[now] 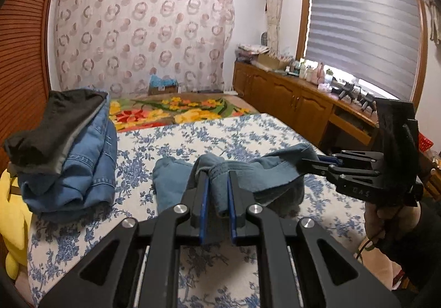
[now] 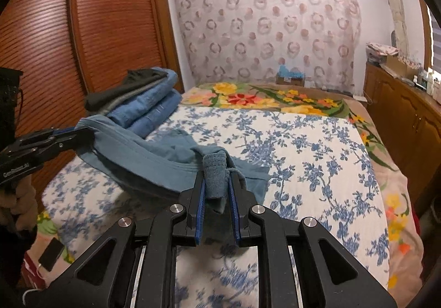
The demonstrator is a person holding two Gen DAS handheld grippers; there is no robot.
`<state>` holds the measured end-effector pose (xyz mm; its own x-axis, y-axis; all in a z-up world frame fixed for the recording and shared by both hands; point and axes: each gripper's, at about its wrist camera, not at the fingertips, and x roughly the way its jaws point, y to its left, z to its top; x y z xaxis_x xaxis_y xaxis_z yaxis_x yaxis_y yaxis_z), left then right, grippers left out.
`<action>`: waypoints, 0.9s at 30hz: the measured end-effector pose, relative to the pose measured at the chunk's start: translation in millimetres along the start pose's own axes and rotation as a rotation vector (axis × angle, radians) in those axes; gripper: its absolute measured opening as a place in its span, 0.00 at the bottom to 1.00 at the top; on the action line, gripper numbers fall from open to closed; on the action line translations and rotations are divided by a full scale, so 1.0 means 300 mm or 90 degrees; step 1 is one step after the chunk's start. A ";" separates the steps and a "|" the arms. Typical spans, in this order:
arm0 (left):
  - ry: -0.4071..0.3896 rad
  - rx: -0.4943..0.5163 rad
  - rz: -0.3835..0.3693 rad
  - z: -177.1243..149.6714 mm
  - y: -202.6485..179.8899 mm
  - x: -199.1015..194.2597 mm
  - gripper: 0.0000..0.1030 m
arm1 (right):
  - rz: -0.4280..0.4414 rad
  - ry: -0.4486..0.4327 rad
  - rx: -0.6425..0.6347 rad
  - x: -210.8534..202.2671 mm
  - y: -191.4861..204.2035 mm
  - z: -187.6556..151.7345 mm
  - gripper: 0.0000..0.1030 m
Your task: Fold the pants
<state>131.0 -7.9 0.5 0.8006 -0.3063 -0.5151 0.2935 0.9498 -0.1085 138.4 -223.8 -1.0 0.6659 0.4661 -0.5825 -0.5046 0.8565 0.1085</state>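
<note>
Covering most of both views, the bed [image 2: 317, 142] carries a blue-flowered spread, with a stack of folded clothes [image 1: 71, 153] at its left edge. Teal pants [image 1: 248, 178] hang bunched just above the spread near the bed's front edge, stretched between both tools. The left tool [image 1: 217, 178] is clenched on one cloth end, the right tool [image 2: 216, 178] on the other.
</note>
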 end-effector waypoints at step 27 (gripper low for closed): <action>0.126 -0.013 0.002 -0.169 0.099 0.154 0.54 | -0.035 0.065 -0.005 0.182 -0.026 -0.019 0.19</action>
<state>150.0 9.5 -69.7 0.6823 -0.2861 -0.6727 0.2785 0.9526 -0.1228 175.6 -206.3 -38.2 0.6337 0.3925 -0.6666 -0.4728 0.8785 0.0679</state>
